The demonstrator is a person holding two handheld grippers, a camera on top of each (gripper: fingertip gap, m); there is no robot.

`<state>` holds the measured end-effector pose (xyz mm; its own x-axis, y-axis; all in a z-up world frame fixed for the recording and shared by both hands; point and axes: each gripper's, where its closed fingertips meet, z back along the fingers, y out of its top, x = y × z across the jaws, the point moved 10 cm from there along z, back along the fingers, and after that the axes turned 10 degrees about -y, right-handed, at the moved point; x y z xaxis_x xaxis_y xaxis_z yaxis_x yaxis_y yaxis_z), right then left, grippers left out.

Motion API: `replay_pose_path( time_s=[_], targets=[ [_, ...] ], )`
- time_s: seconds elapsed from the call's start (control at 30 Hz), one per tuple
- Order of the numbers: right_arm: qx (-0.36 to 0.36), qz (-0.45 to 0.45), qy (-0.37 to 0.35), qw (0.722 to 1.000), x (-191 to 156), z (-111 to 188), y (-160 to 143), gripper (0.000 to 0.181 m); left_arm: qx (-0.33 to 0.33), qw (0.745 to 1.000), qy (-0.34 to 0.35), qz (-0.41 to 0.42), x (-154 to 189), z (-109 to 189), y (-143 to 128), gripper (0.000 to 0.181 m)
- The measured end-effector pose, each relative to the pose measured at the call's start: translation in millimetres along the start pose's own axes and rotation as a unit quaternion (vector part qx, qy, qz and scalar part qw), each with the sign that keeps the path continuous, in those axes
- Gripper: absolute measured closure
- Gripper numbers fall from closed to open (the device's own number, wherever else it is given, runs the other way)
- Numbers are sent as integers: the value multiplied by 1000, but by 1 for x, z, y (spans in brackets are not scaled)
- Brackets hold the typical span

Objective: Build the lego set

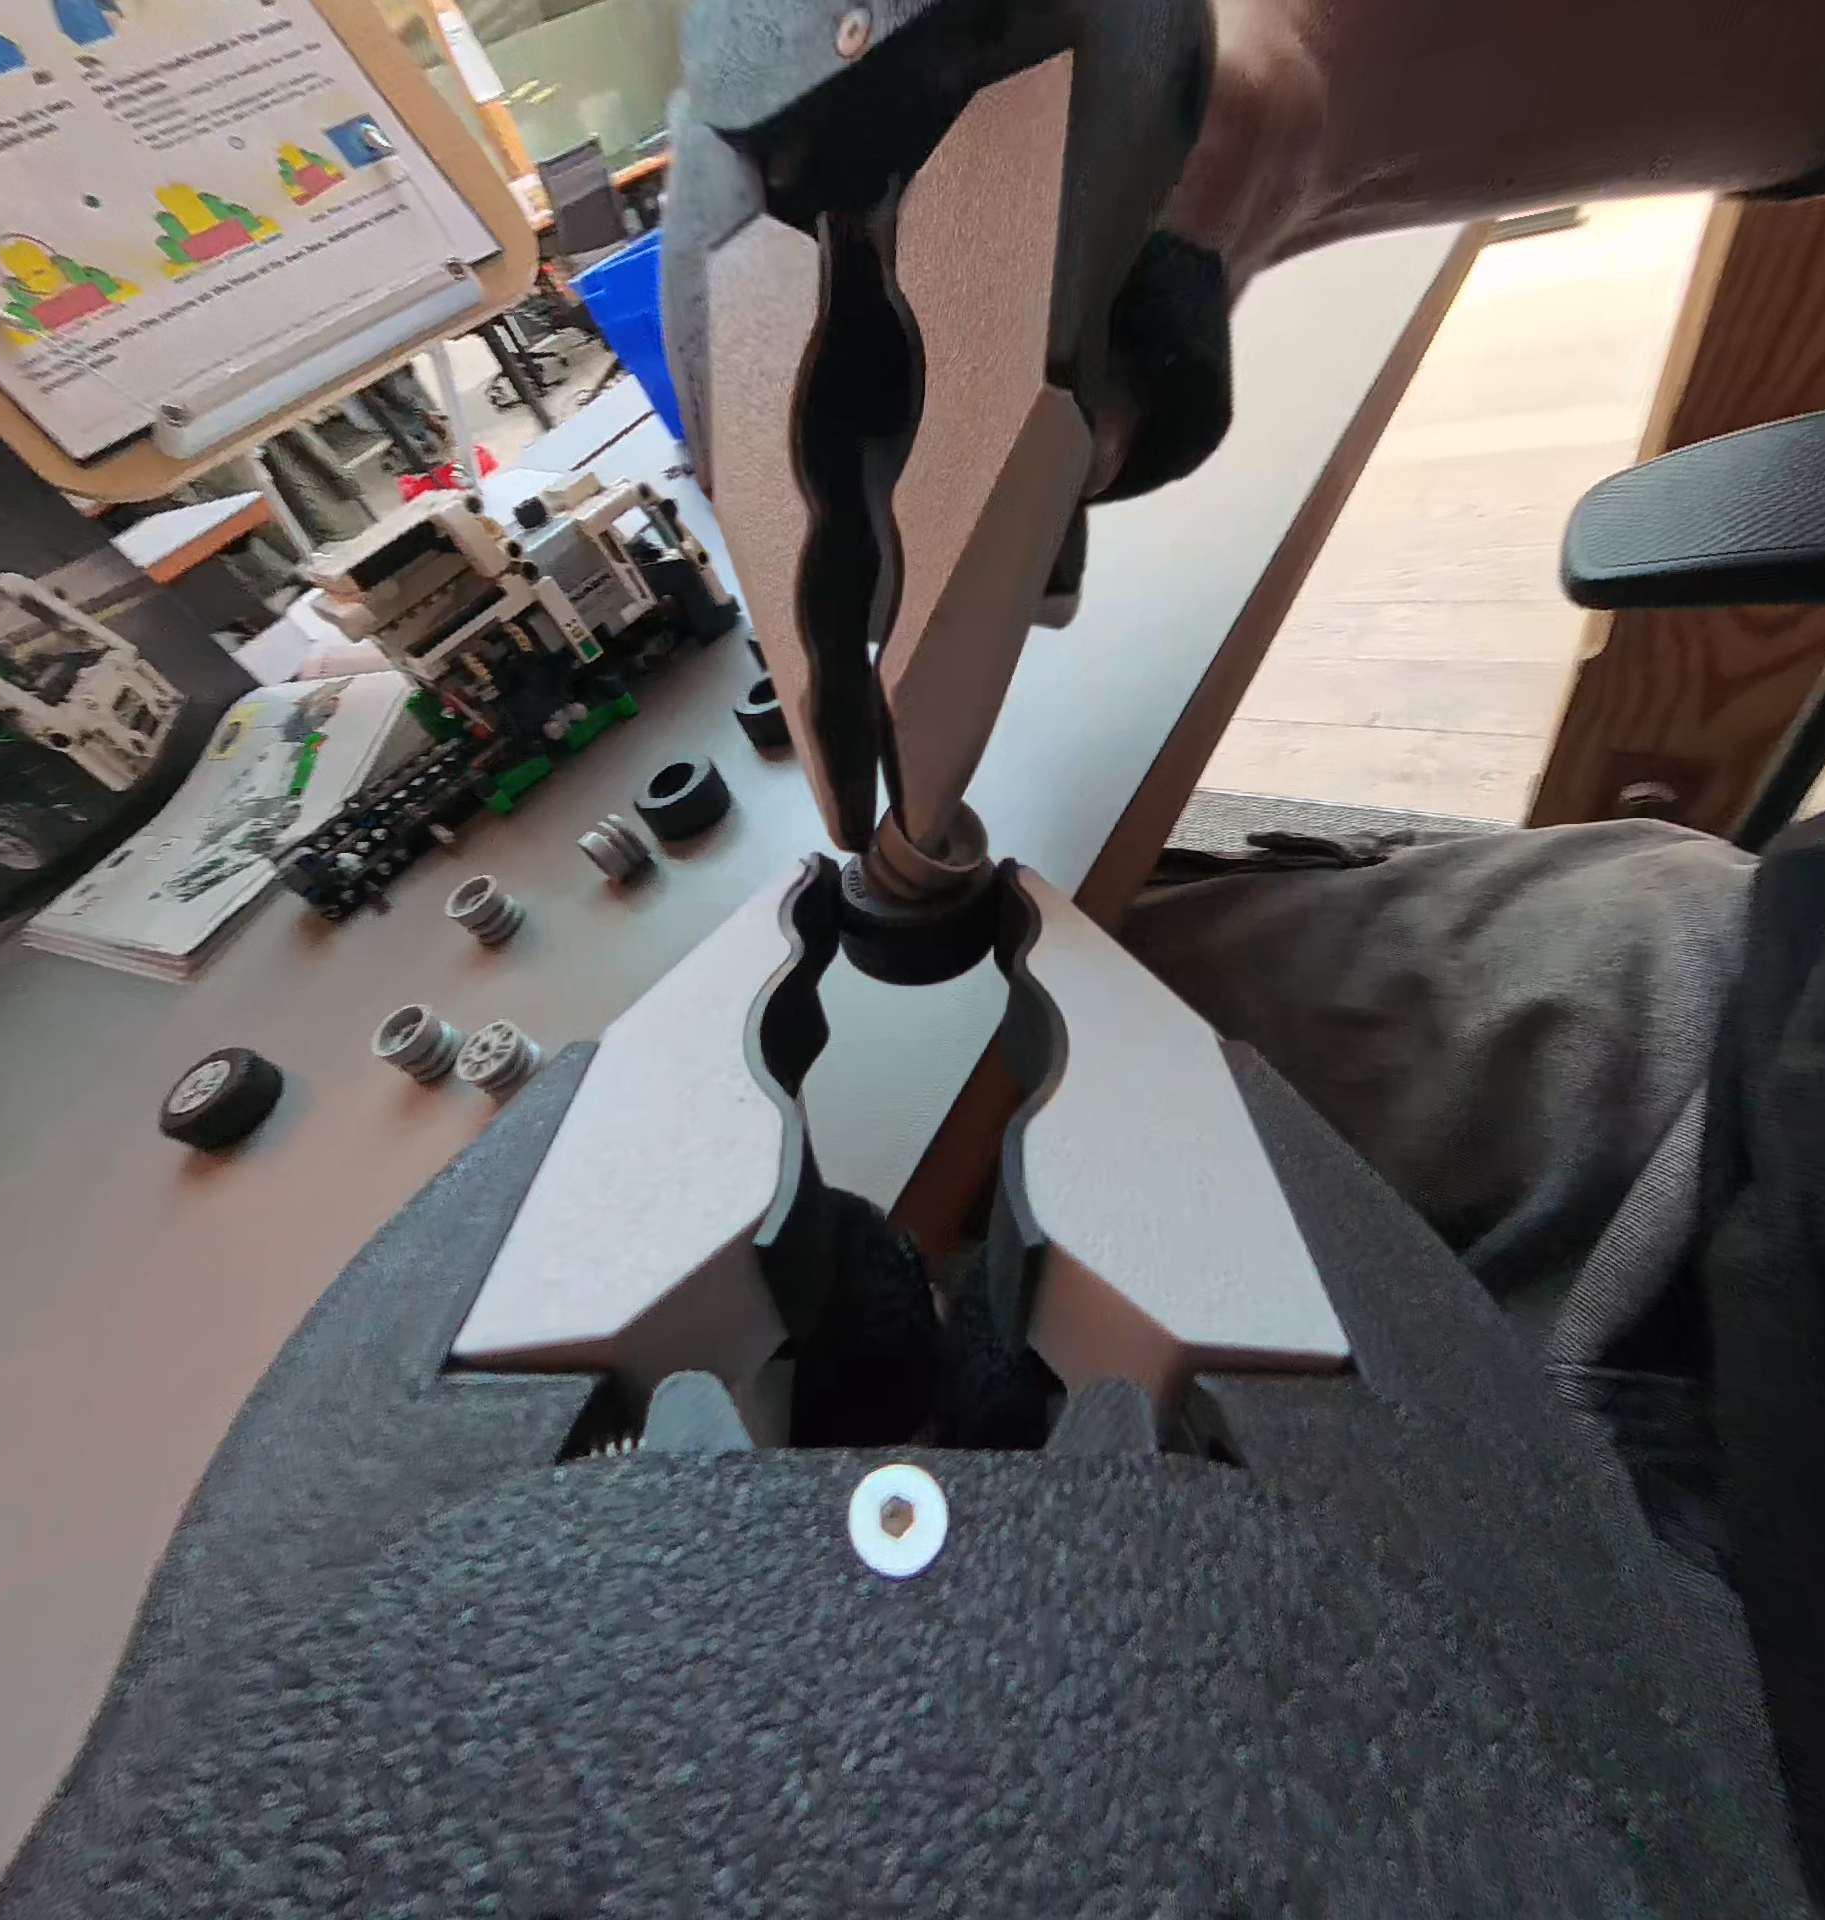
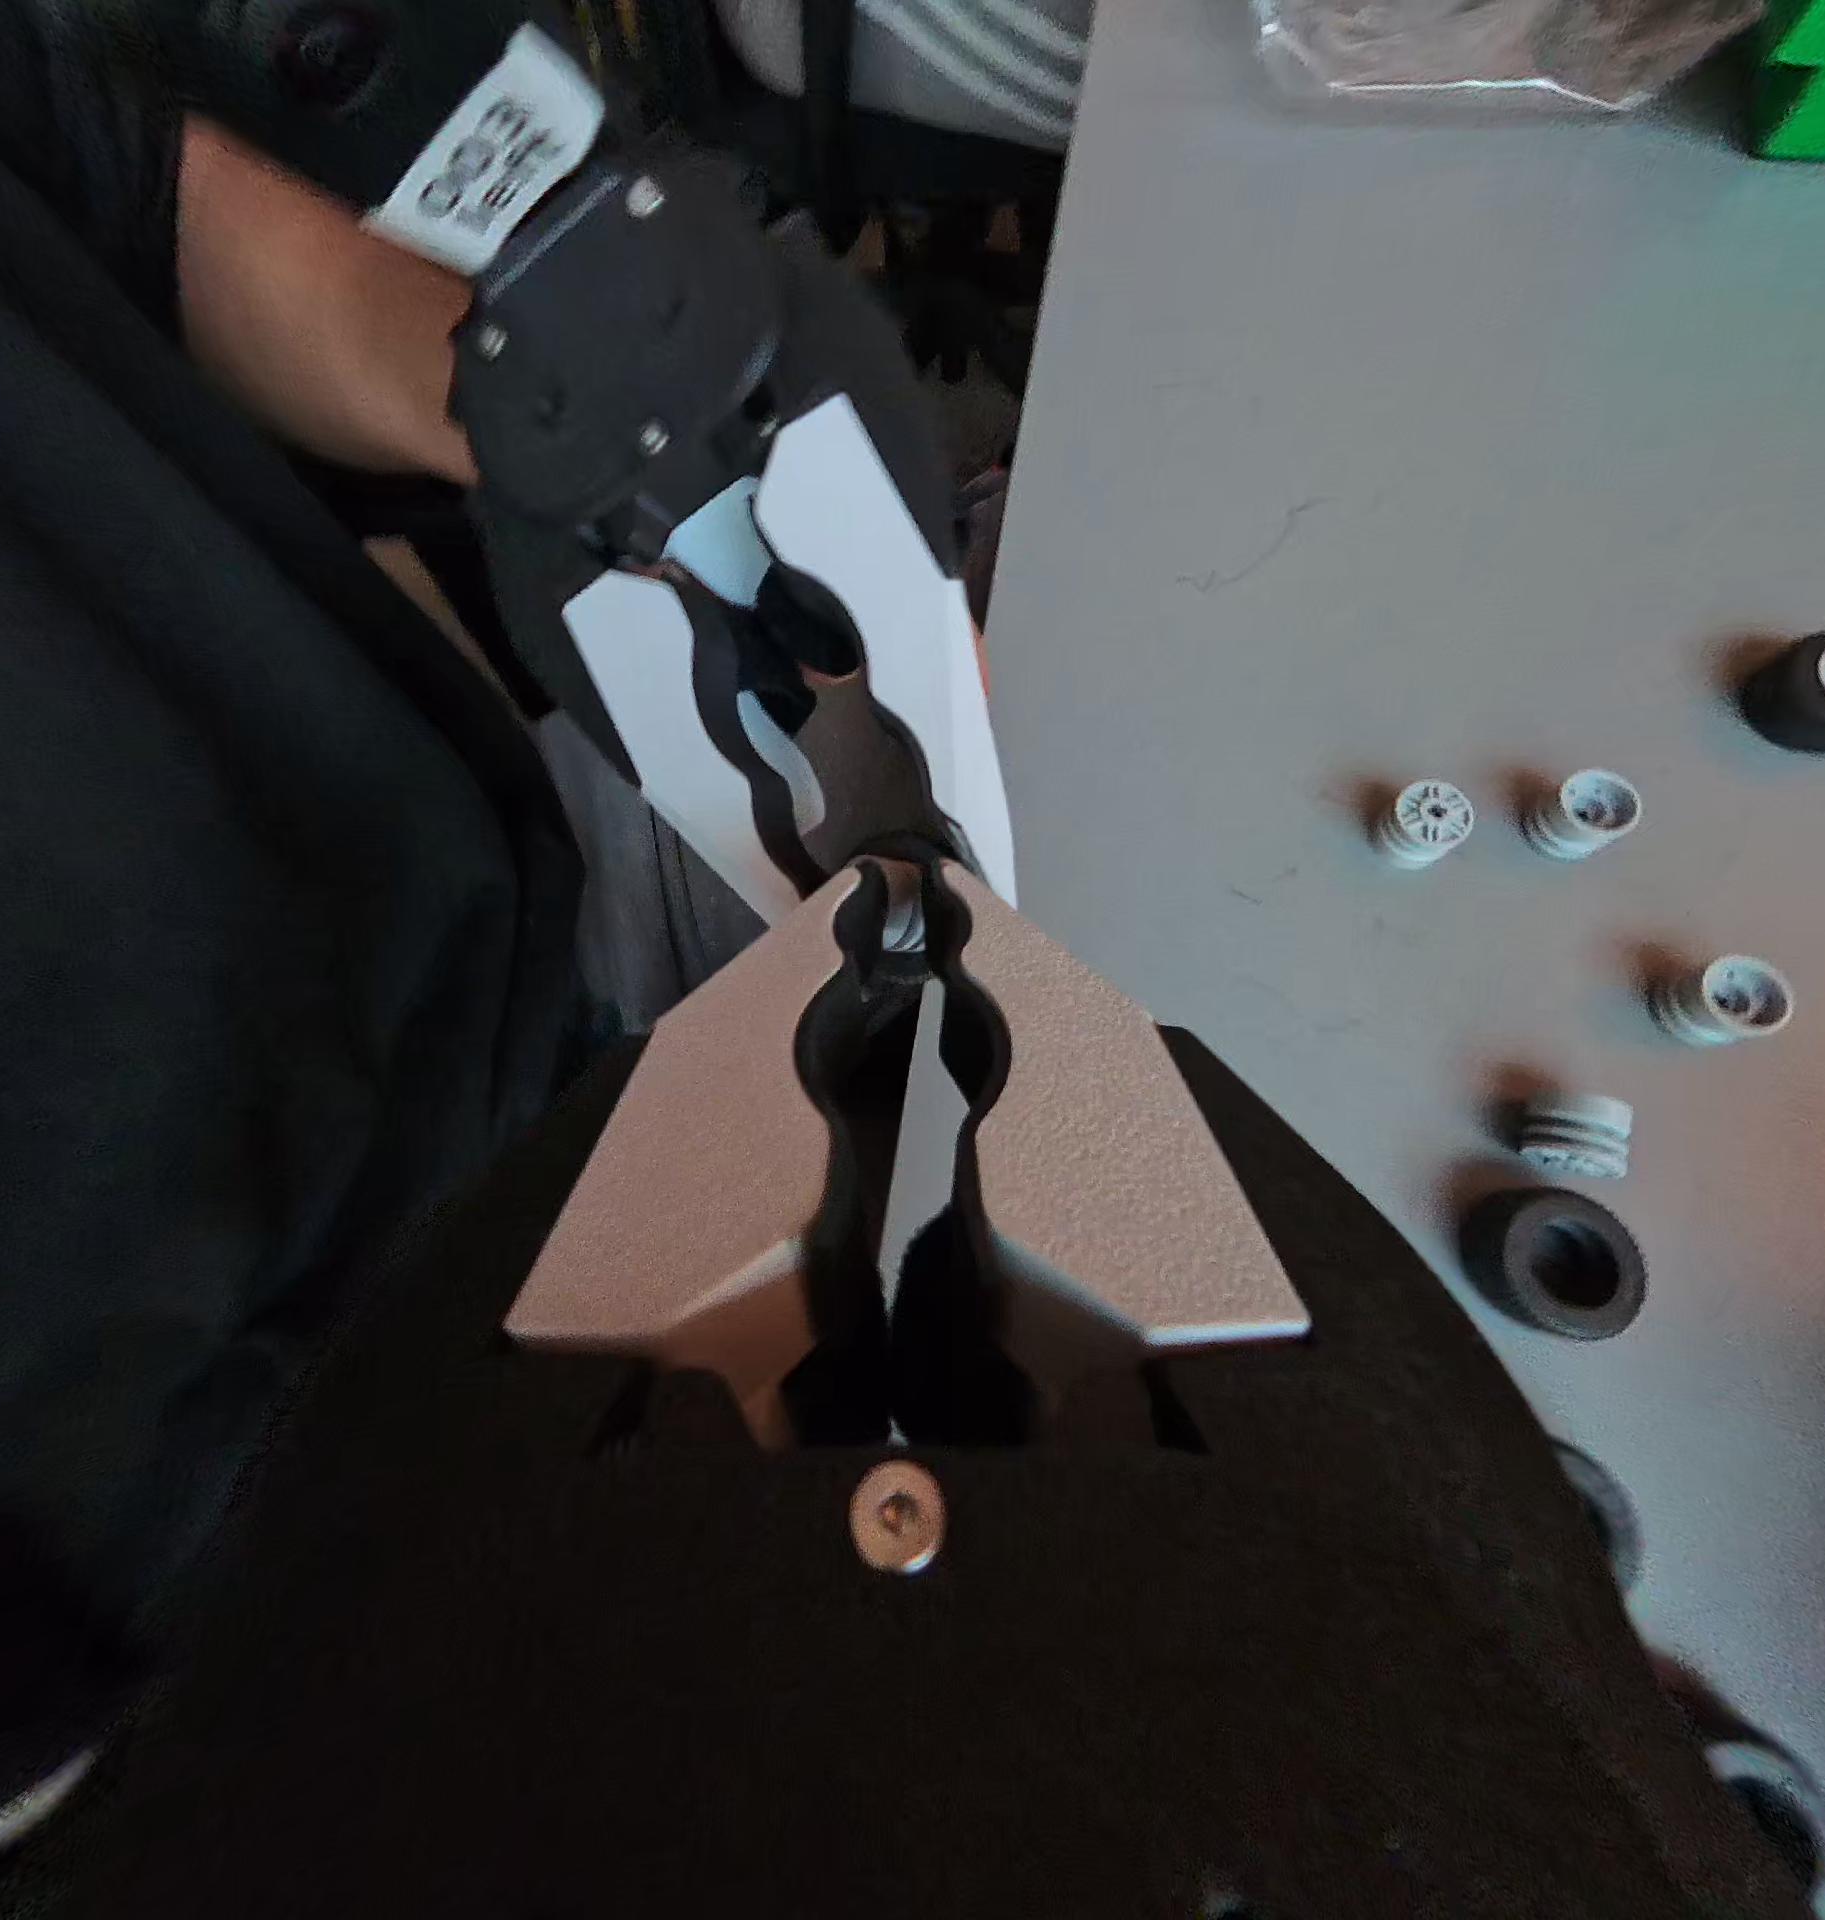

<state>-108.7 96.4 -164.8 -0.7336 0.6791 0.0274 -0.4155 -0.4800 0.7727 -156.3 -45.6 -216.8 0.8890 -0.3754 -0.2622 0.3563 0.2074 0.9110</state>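
Gripping black tyre (image 1: pixel 906 935), grey rim (image 1: pixel 929 854)

My left wrist view is sharp, daylit from the doorway on the right, fisheye-bent at the edges. My right wrist view is dimmer and motion-blurred, with soft shadows on the counter (image 2: pixel 1355 436).

Loose on the bench (image 1: pixel 264 1299) left of the left tongs (image 1: pixel 913 894): four grey ribbed plastic wheel hubs (image 1: pixel 484 910), two bare black rubber tyres (image 1: pixel 682 800), one assembled black-tyred wheel (image 1: pixel 220 1097).
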Motion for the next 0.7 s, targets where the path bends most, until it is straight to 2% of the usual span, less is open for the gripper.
replay_pose_path(
  time_s=[0.13,0.3,0.4,0.53,0.7],
  targets=[
    [38,-101,-35,994,-1,-2,-13,175,-27,998,60,-9,3,-7,0,153],
    [82,-201,-29,976,-7,-6,-29,174,-35,997,62,-20,8,-11,-1,153],
    [72,-199,-58,976,-11,-8,-29,174,-54,995,73,-42,10,-13,-2,153],
    [94,-209,-109,967,-11,-1,-22,172,-46,991,111,-65,5,-9,2,153],
    [132,-267,-89,951,-8,-2,-29,170,-49,986,129,-91,4,-7,4,153]
  ],
)
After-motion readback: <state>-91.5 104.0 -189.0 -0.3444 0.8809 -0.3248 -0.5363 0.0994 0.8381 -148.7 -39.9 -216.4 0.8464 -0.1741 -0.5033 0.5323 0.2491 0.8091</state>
